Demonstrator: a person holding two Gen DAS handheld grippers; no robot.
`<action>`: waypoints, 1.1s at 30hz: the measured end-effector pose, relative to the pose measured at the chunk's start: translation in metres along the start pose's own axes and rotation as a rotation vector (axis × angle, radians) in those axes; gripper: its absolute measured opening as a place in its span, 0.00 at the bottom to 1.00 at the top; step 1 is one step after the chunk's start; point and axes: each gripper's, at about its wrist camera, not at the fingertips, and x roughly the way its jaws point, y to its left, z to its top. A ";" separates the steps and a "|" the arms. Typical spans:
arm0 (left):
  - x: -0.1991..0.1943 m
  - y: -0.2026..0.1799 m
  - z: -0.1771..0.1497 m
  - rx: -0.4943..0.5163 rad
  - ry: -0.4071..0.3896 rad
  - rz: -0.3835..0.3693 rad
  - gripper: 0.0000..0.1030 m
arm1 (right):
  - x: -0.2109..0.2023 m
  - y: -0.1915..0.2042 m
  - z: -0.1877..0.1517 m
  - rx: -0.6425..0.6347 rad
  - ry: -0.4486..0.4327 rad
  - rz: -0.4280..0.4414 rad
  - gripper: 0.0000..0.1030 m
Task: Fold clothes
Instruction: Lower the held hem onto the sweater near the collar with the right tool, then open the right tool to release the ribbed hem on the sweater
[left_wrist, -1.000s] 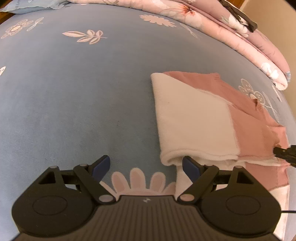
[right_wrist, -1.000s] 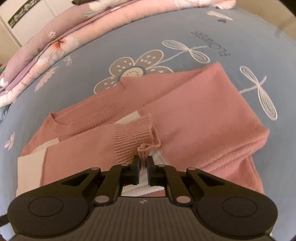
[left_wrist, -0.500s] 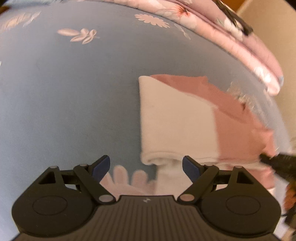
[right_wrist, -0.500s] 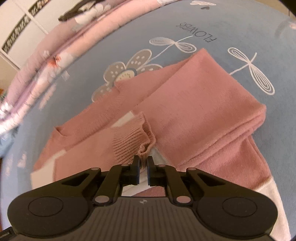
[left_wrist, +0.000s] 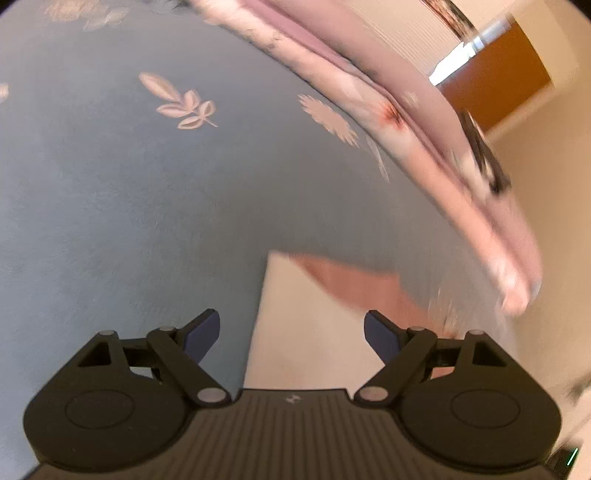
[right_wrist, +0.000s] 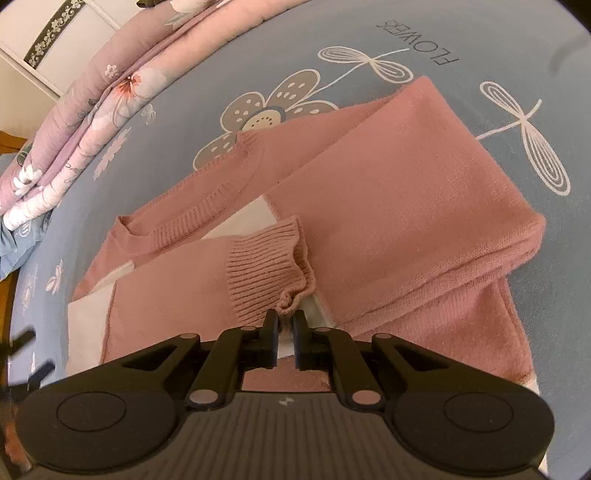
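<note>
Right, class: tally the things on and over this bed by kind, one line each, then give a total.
Sweaters: 1, the pink and white sweater
Folded quilts: 1, the floral quilt
Bedsheets: 1, the blue bedsheet
Grippers: 2, left gripper, right gripper
Total: 5

Left gripper (left_wrist: 291, 328) spread wide — right gripper (right_wrist: 285, 325) clamped, angled down.

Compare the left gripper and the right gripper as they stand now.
The left gripper has its jaws spread wide with nothing between them, hanging over the white part of the sweater; the right gripper has its jaws nearly together, pinching the ribbed pink cuff. The left gripper's pads are blue; the right gripper's look black. Both share the same black body and point down at the sweater on the blue bedsheet.
</note>
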 end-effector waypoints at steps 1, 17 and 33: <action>0.008 0.006 0.007 -0.029 0.007 -0.033 0.82 | 0.000 0.001 -0.001 -0.009 -0.001 -0.008 0.08; 0.092 0.054 0.044 -0.193 0.248 -0.313 0.29 | 0.000 -0.002 -0.010 0.113 -0.037 -0.039 0.07; 0.036 0.020 0.042 0.093 -0.012 -0.019 0.28 | 0.001 0.007 -0.006 0.079 -0.032 -0.077 0.08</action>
